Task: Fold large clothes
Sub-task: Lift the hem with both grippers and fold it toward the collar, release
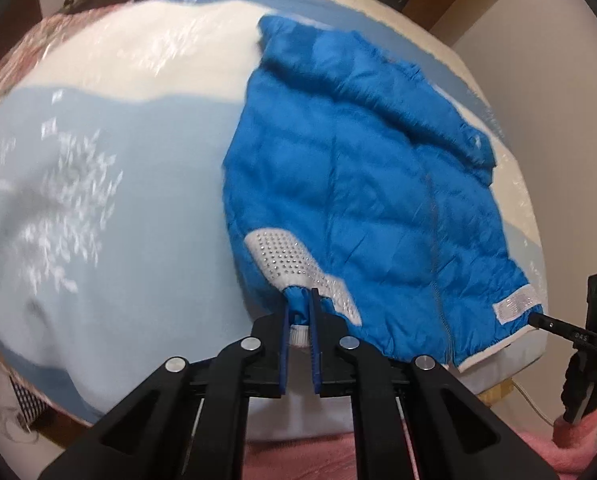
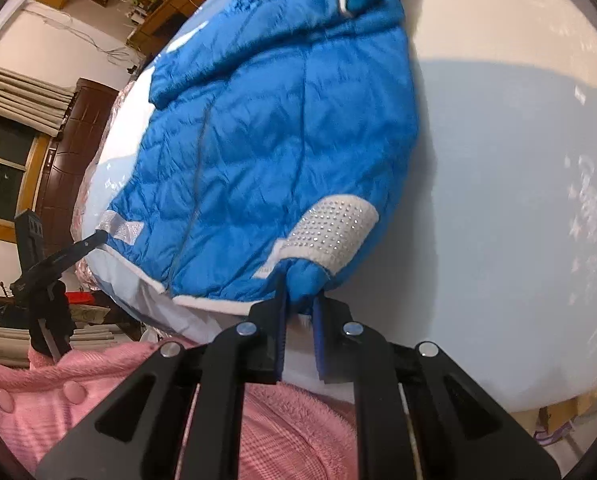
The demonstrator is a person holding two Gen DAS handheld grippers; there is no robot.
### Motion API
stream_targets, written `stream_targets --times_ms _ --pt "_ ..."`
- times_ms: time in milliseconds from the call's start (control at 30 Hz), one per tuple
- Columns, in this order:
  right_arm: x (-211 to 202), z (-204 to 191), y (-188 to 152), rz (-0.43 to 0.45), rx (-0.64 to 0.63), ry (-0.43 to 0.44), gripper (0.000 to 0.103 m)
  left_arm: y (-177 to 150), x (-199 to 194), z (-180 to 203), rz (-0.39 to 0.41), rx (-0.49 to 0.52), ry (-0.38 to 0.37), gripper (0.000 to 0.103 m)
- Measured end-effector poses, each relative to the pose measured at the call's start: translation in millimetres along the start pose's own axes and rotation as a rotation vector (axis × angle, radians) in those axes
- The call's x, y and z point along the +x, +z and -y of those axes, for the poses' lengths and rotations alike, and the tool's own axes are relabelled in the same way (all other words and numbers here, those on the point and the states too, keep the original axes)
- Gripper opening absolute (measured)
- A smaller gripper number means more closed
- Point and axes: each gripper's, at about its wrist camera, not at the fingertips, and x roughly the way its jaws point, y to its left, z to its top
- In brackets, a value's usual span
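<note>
Puffer jacket (image 1: 350, 184): blue quilted cloth, slight sheen, white rhinestone-studded bands. Bedspread (image 1: 146, 184): smooth matt cloth, pale blue and white. Pink garment (image 2: 294, 436): fluffy fleece; gripper fingers (image 1: 286, 344): matt black plastic.

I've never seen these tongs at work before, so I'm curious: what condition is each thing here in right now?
Blue jacket: zipped, spread flat on the bed, both lower corners pinched.
Left tongs: shut on the jacket's hem corner beside the studded white patch.
Right tongs: shut on the jacket's other hem corner.
Bed cover: light blue and white, smooth under the jacket.
Pink fleece garment: on the person, close behind the tongs.
</note>
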Motion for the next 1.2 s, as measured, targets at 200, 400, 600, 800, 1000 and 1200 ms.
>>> stream_targets --times_ms 200,400,600,800,1000,1200 --pt "-10 2 35 0.024 -0.005 -0.066 0.009 39 -4 16 0.063 0.053 0.026 0.008" --pt "-9 1 69 0.061 0.040 -0.121 0.009 75 14 38 0.096 0.103 0.096 0.008" --pt "-1 9 112 0.070 0.081 -0.157 0.009 118 36 44 0.109 0.097 0.129 0.007" --pt "20 23 149 0.034 0.135 -0.206 0.009 153 76 47 0.077 0.124 0.206 0.008" --pt "49 32 171 0.011 0.156 -0.290 0.009 171 123 42 0.015 0.104 0.261 0.008" --pt "79 40 186 -0.026 0.159 -0.352 0.009 182 148 40 -0.012 0.134 0.324 0.008"
